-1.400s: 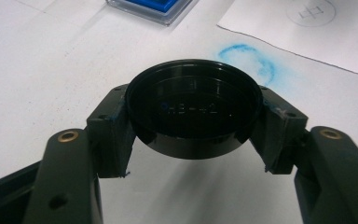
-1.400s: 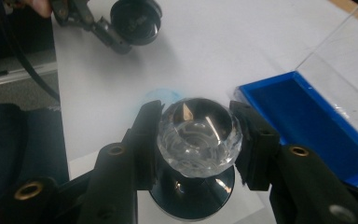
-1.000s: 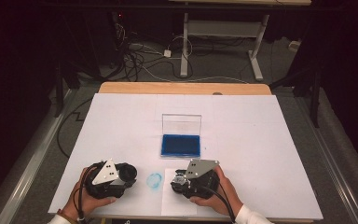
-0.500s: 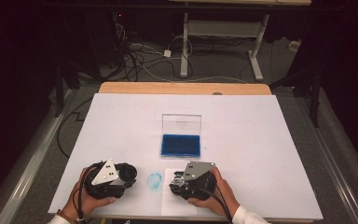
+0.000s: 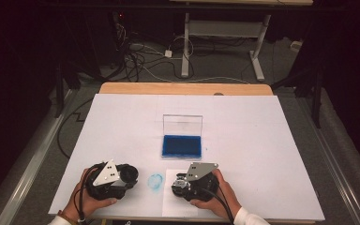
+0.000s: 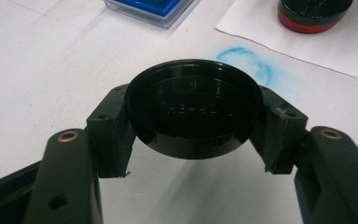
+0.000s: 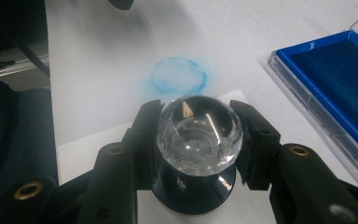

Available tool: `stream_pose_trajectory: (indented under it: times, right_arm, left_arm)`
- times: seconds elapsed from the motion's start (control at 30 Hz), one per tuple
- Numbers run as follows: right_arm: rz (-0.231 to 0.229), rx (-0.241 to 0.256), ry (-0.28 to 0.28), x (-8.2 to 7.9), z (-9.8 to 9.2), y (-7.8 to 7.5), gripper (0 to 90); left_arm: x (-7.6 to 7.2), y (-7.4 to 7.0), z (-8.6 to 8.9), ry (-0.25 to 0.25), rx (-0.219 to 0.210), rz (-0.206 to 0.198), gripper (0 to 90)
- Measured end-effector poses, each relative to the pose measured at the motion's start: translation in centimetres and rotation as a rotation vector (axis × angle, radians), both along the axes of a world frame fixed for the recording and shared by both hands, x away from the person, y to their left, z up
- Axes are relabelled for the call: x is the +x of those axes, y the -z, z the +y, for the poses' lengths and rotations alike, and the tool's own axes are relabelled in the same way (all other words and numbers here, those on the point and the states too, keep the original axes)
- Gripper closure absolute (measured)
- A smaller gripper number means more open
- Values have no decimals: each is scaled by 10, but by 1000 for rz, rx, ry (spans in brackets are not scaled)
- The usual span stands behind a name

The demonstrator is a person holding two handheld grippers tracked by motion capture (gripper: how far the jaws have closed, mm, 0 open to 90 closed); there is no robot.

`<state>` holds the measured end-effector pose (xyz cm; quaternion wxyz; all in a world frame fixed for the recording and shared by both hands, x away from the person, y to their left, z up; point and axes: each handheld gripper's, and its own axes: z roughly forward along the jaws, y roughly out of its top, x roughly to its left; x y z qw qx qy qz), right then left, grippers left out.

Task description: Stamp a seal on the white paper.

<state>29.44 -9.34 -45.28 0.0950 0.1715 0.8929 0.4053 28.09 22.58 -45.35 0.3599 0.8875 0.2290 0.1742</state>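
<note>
My left gripper is shut on a round black cap, held just above the white table near its front left. My right gripper is shut on a stamp by its clear round knob. The stamp's black base stands on a white paper sheet, and in the left gripper view that base has a red band. In the high view the right gripper sits at the front centre. A smudged blue ink ring marks the table between the two grippers.
A blue ink pad lies in a clear case with its lid raised, just beyond the grippers. The white table top ends close behind both hands. Cables and a desk frame lie on the floor beyond the far edge.
My right gripper with the stamp has shifted slightly left and toward the near edge. The left gripper with the cap has stayed in place.
</note>
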Motion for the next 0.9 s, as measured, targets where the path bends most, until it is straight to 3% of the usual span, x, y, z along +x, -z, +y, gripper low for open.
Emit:
stream_pose_trajectory:
  times: [0.9]
  right_arm:
    - [7, 0, 12, -2, 0, 1, 568]
  left_arm:
    - [0, 0, 0, 1, 0, 2, 366]
